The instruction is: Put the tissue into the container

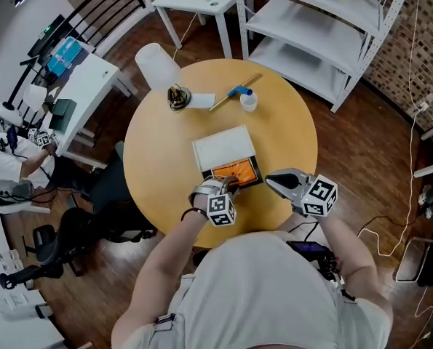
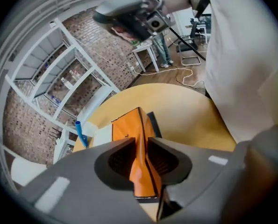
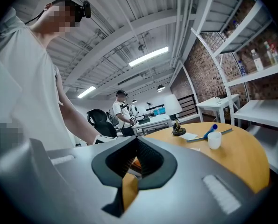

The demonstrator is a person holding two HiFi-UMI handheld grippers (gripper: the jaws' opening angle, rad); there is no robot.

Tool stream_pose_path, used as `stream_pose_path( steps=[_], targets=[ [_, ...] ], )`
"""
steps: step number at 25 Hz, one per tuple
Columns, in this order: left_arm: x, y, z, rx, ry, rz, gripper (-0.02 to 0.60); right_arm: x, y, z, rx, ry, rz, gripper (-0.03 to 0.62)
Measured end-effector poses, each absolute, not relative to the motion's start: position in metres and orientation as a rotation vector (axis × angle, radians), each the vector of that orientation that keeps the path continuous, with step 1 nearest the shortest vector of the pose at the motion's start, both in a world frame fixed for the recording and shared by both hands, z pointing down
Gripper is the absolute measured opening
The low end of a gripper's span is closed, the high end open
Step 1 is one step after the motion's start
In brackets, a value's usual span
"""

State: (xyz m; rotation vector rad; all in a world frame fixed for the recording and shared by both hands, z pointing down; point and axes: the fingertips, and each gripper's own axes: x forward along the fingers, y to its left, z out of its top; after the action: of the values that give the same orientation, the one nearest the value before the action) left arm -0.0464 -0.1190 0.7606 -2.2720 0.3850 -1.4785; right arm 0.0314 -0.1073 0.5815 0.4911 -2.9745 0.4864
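Note:
An orange tissue pack (image 1: 236, 171) lies in a black container (image 1: 258, 178) near the front of the round wooden table (image 1: 158, 151), with a white lid (image 1: 223, 148) standing open behind it. My left gripper (image 1: 229, 187) is at the pack's near left edge. In the left gripper view the orange pack (image 2: 129, 129) rises as a pinched ridge between the jaws of my left gripper (image 2: 141, 143), which is shut on it. My right gripper (image 1: 273, 182) hovers just right of the container, shut and holding nothing, and shows high in the left gripper view as the right gripper (image 2: 101, 16).
At the table's far side are a white cup (image 1: 249, 102), a blue-capped stick (image 1: 234, 93), a paper sheet (image 1: 200, 101) and a small dark object (image 1: 177, 96). A white stool (image 1: 156, 65) and white shelving (image 1: 325, 27) stand beyond. Another person (image 1: 5, 167) sits far left.

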Motion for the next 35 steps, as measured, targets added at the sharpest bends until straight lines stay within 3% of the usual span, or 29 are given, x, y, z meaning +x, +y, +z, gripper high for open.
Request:
stream_pose_path(
  steps=[9, 16, 20, 23, 24, 27, 35],
  targets=[
    [-0.08, -0.11, 0.825, -2.279, 0.294, -1.642, 0.105, 0.035, -0.102, 0.582, 0.505, -2.961, 0.498, 0.002],
    [-0.075, -0.114, 0.779, -2.365, 0.484, -1.526, 0.147, 0.034, -0.103, 0.576, 0.498, -2.965, 0.479, 0.002],
    [-0.077, -0.117, 0.711, -2.572, 0.824, -1.263, 0.141, 0.026, -0.105, 0.576, 0.468, -2.966, 0.468, 0.002],
    [-0.082, -0.106, 0.642, -2.843, 1.125, -0.81, 0.012, 0.016, -0.105, 0.574, 0.427, -2.969, 0.45, 0.002],
    [-0.084, -0.1, 0.623, -2.909, 1.176, -0.662, 0.0, 0.013, -0.105, 0.572, 0.413, -2.971, 0.442, 0.002],
    [-0.091, -0.088, 0.589, -2.994, 1.244, -0.402, 0.0, 0.007, -0.106, 0.568, 0.376, -2.983, 0.411, 0.002],
    [-0.122, -0.098, 0.57, -3.02, 1.423, -0.165, 0.0, -0.01, -0.106, 0.556, 0.299, -2.999, 0.278, 0.0]
  ],
)
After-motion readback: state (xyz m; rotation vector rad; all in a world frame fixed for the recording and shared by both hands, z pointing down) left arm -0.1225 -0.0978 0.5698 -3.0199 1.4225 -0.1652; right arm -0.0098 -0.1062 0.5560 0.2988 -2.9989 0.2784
